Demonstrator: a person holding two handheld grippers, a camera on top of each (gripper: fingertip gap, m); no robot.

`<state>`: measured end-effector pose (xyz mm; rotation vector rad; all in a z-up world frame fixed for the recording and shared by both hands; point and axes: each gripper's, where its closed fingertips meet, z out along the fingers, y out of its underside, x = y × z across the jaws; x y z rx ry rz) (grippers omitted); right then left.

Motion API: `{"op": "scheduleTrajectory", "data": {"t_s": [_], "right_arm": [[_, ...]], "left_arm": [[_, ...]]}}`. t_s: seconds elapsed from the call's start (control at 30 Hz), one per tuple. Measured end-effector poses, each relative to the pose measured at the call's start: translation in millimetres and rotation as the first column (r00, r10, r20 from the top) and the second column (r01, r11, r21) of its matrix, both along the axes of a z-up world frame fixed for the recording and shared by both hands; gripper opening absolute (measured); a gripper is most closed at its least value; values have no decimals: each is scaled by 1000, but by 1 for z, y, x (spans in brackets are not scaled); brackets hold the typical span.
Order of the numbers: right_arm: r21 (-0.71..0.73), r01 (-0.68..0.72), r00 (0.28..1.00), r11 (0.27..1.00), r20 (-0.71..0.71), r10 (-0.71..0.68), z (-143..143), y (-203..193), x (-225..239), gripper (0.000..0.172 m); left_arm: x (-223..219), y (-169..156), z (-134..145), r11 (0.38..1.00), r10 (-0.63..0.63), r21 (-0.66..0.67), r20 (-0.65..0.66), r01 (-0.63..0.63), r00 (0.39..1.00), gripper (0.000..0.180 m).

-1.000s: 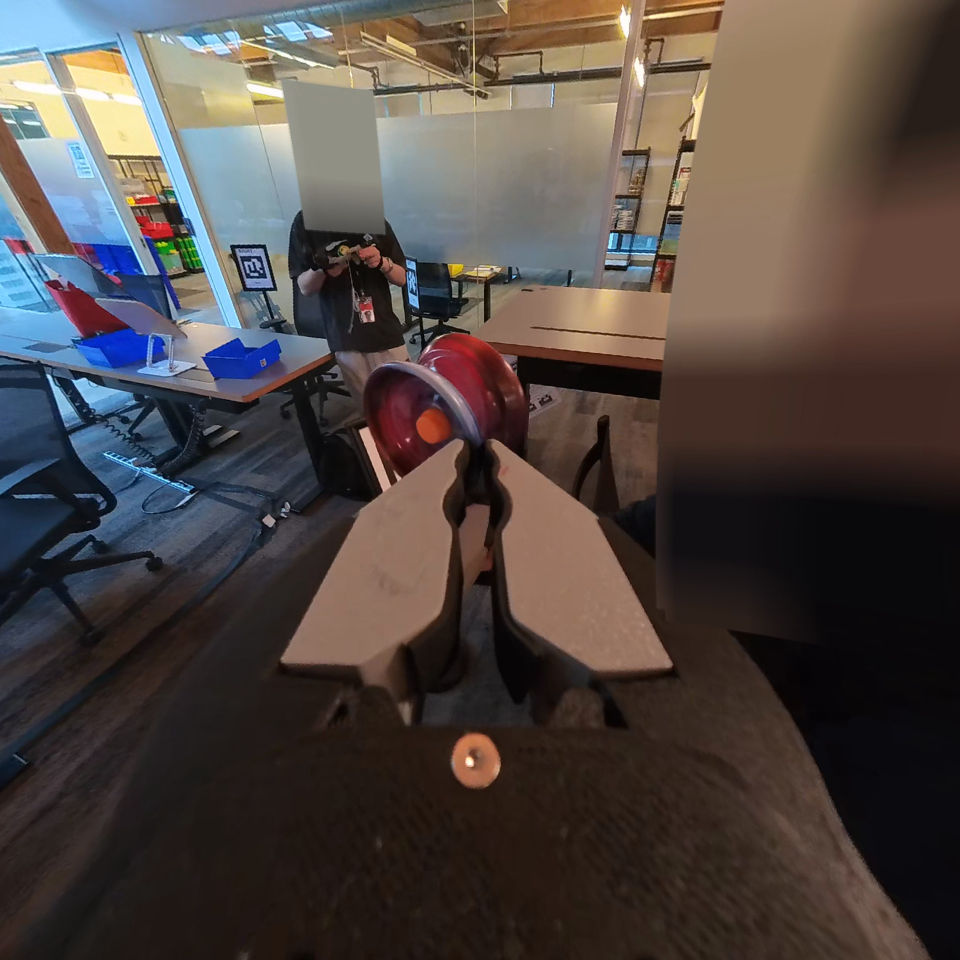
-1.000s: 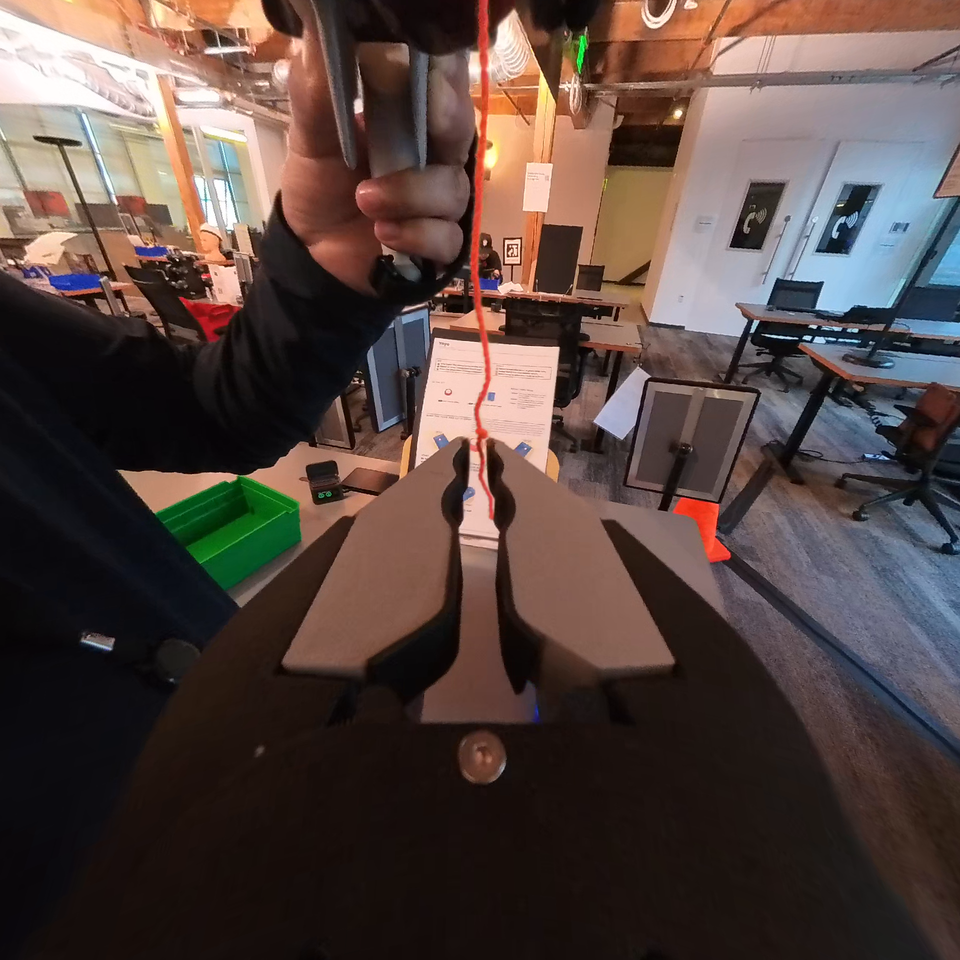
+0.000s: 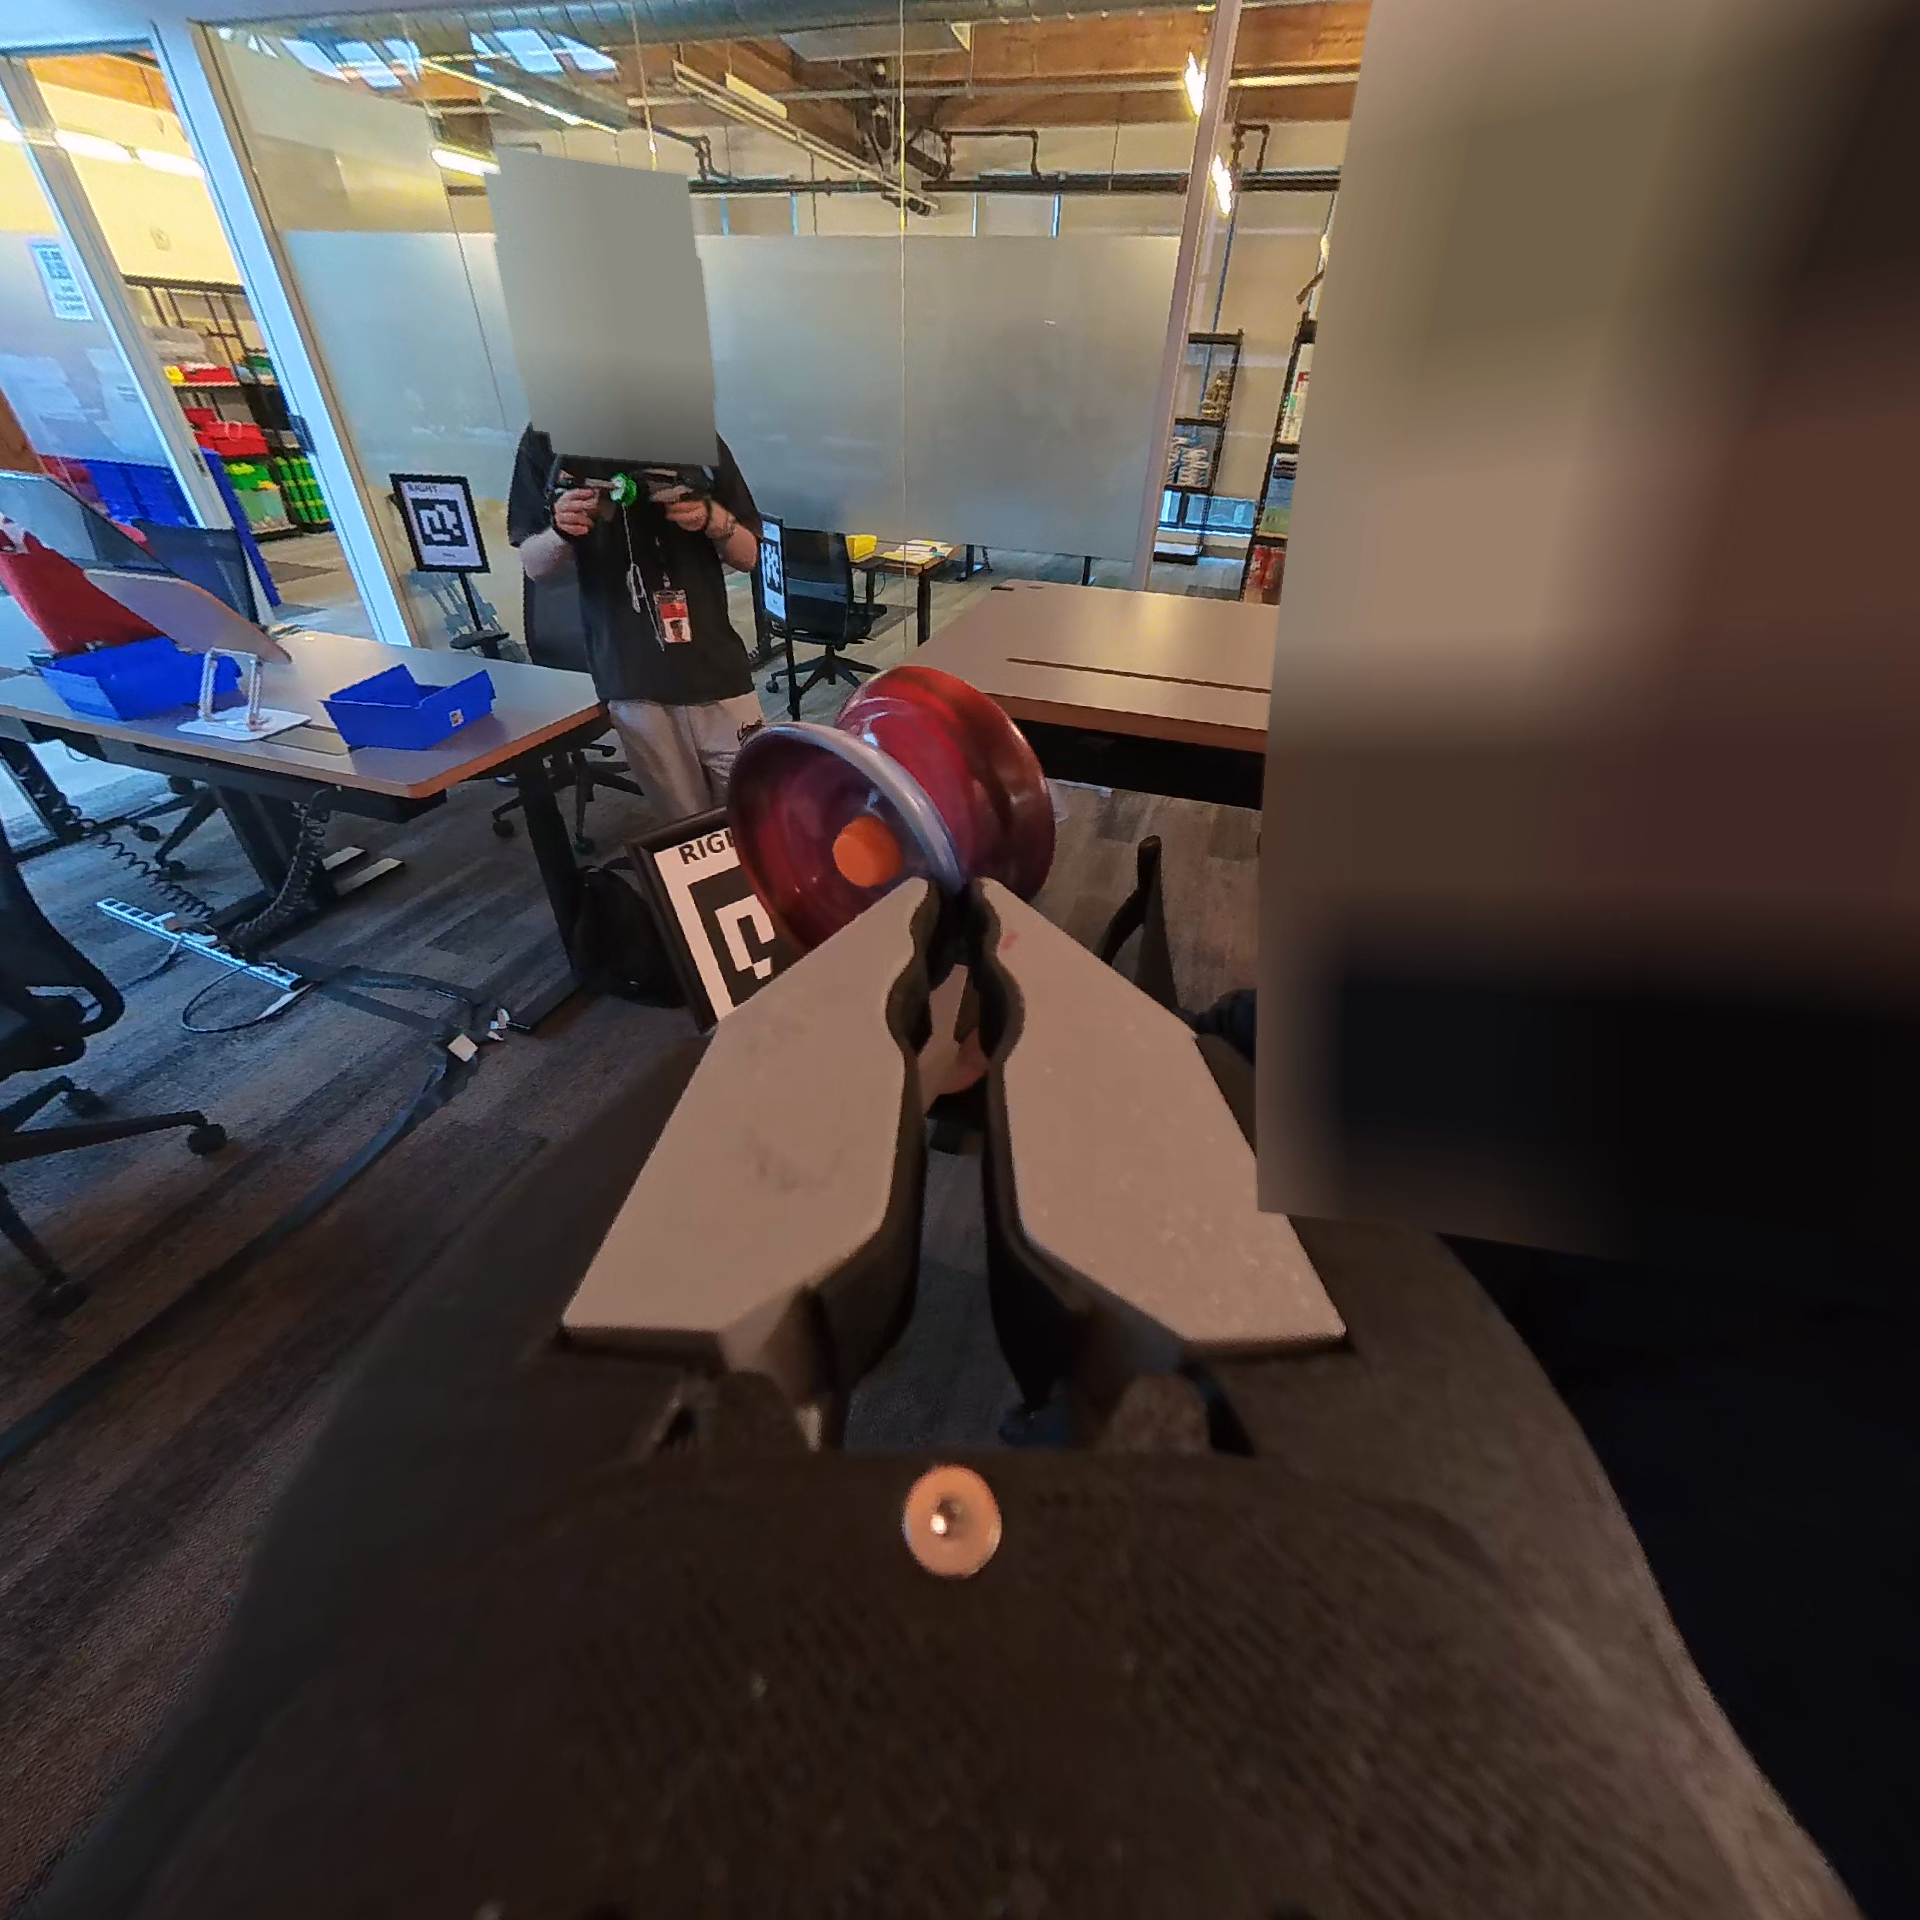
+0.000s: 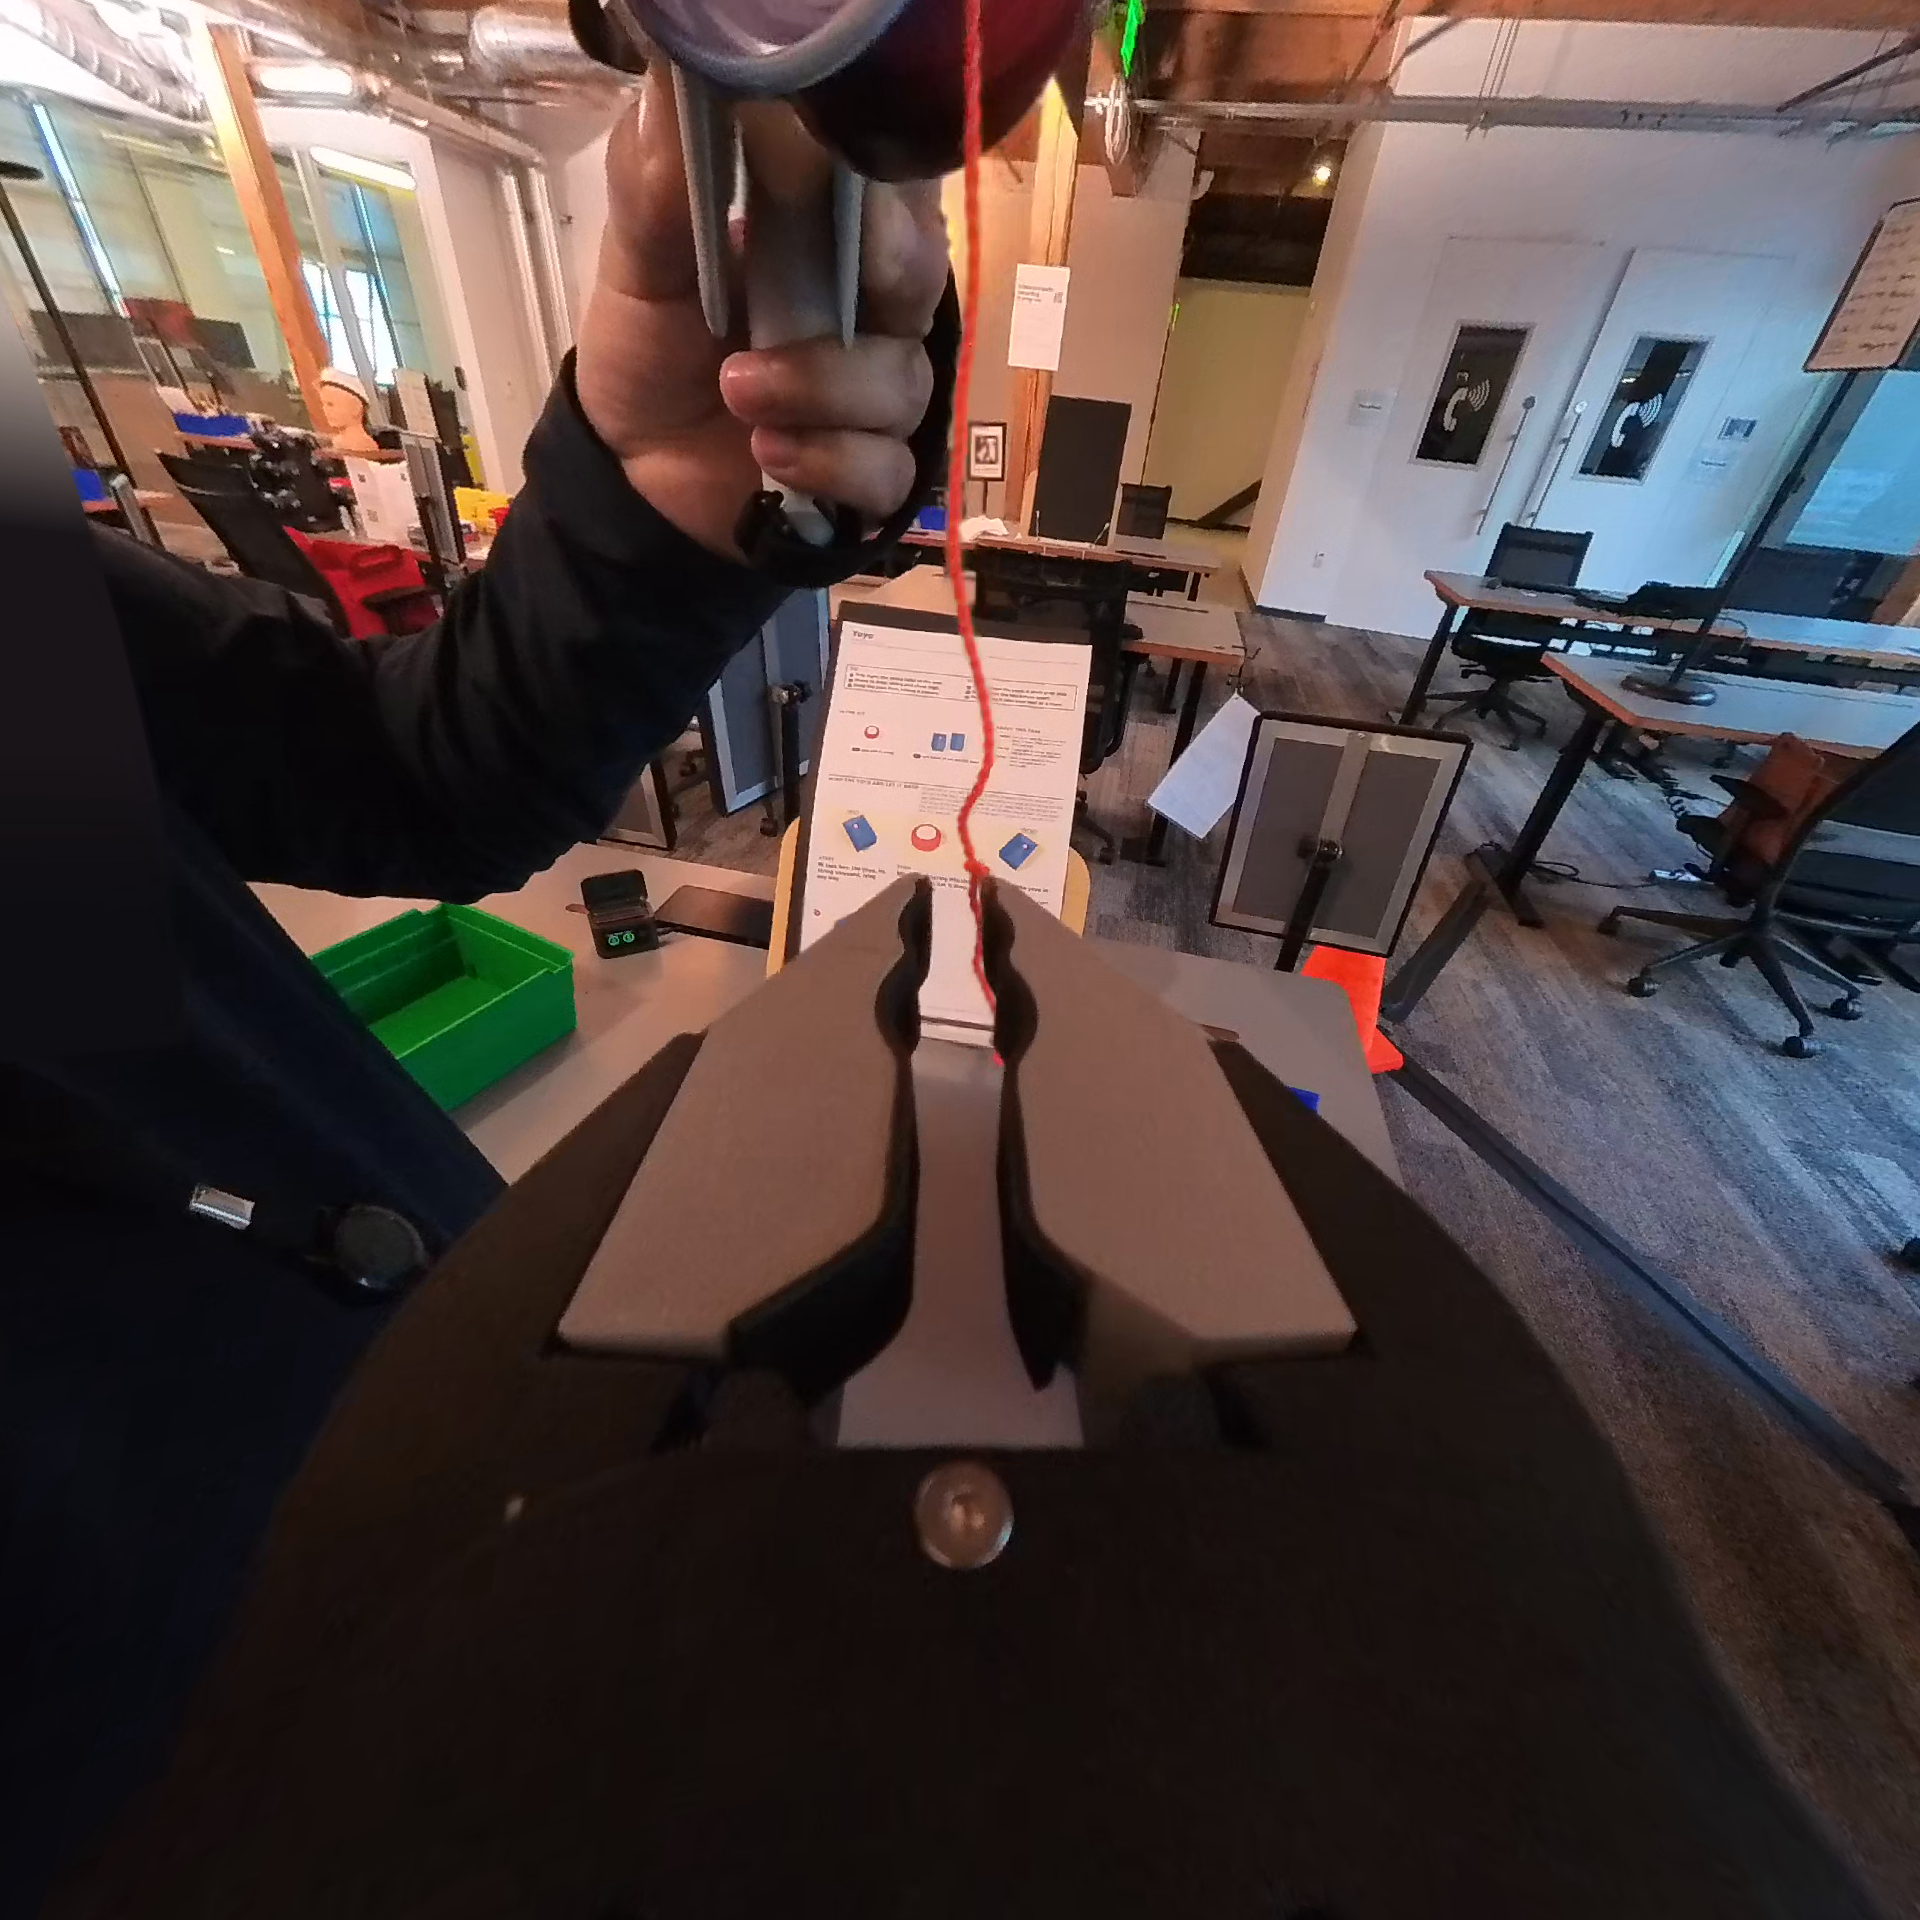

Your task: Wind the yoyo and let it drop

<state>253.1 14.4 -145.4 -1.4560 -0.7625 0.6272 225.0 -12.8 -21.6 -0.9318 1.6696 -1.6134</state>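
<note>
In the left wrist view my left gripper (image 3: 953,902) is shut on the lower rim of a dark red yoyo (image 3: 904,790) with an orange hub, held up in the air. The right wrist view shows that yoyo (image 4: 914,114) at the top edge, with the hand (image 4: 727,395) holding the left gripper below it. A red string (image 4: 966,623) hangs from the yoyo, slightly wavy, with a knot just above my right gripper (image 4: 953,894). The string runs down through the right gripper's gap along the right finger (image 4: 1049,997). The left finger stands clear of it, so the jaws are open.
A green bin (image 4: 457,987), a small black device (image 4: 620,914) and an upright instruction sheet (image 4: 935,748) stand on the table (image 4: 623,1049) below. In the left wrist view a person (image 3: 665,644) stands by a desk with blue bins (image 3: 410,707), and a marker board (image 3: 727,935) leans on the floor. Some 12 centimeters of space lies between my two pairs of fingers.
The left hand with the yoyo has come lower and closer above the right gripper. The string, straight before, now hangs wavy. Both grasps look unchanged.
</note>
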Motion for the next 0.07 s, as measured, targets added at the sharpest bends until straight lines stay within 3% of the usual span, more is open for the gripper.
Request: {"op": "scheduleTrajectory", "data": {"t_s": [0.03,0.07], "right_arm": [[1,1,1000,1000,-1,-1,0,0,0,6],[3,4,1000,1000,1,-4,1,0,0,6]], "left_arm": [[0,-1,-1,1000,-1,2,-1,1,1000,1],[0,-2,-1,1000,-2,4,-3,2,1000,1]]}}
